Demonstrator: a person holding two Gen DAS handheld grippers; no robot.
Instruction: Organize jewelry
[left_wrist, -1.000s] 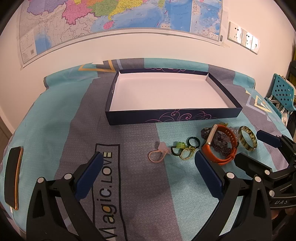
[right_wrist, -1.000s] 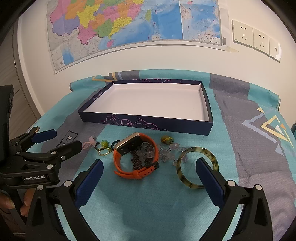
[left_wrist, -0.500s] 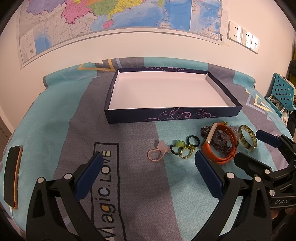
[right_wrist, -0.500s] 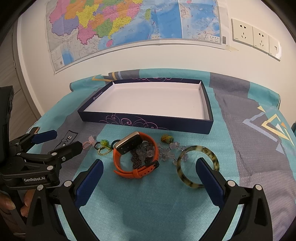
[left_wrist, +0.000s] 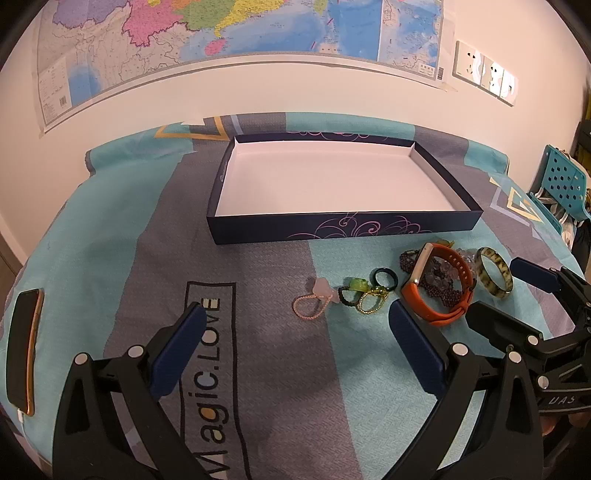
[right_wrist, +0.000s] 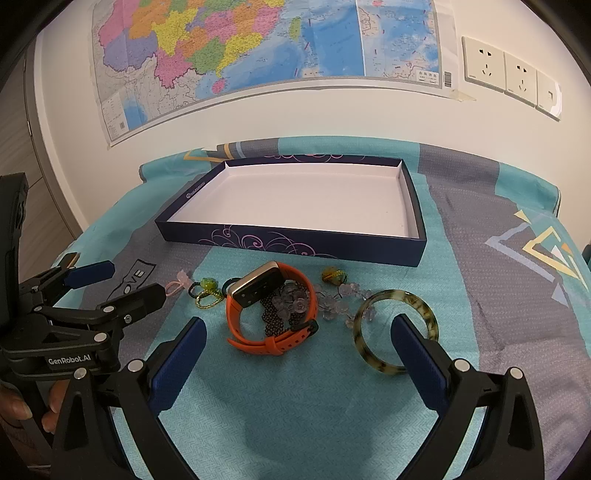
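Observation:
A shallow dark-blue box with a white floor lies empty on the bedspread. In front of it sits a row of jewelry: an orange watch over dark beads, a mottled green bangle, clear crystal beads, small rings and a pink cord charm. My left gripper is open, just short of the rings and charm. My right gripper is open with the watch and bangle in front of its fingers.
A phone lies at the left edge of the bed. A wall with a map and sockets stands behind the box. A blue perforated chair is at the far right. A hand holds the left gripper.
Both grippers have eased slightly forward toward the jewelry; nothing was picked up or moved.

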